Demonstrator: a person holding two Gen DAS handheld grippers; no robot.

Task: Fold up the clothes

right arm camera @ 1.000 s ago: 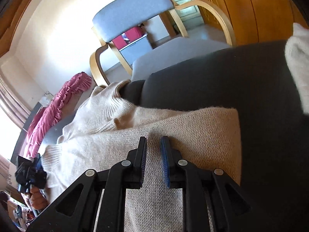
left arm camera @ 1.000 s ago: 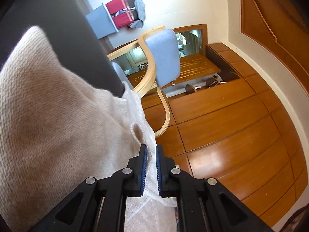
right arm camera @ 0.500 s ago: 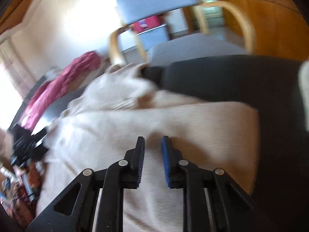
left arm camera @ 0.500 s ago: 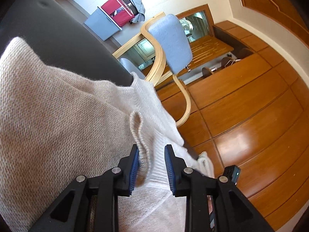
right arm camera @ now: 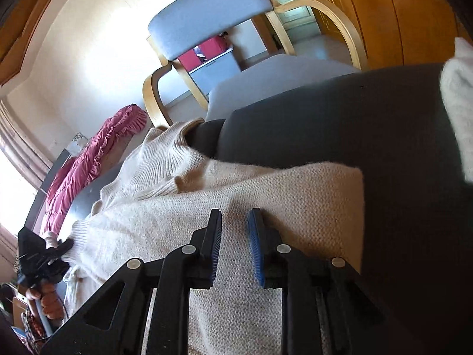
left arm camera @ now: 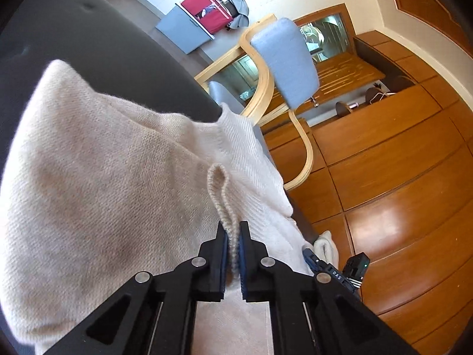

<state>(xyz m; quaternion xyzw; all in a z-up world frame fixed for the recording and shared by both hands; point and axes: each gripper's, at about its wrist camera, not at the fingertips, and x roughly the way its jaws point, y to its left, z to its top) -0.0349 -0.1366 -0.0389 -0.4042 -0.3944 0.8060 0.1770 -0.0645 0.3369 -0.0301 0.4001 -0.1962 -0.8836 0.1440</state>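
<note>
- On the dark grey sofa [right arm camera: 340,112], a beige sweater [right arm camera: 207,207] is spread, its long axis running from the ribbed collar at the far end toward the right gripper [right arm camera: 235,222].
- A raised ridge of the knit is pinched between the closed fingers of the left gripper [left arm camera: 233,230]; the fold stands directly ahead along them.
- Over the flat knit, the right gripper is held with its fingers apart, nothing between them.
- The left gripper is judged the one already engaged.
</note>
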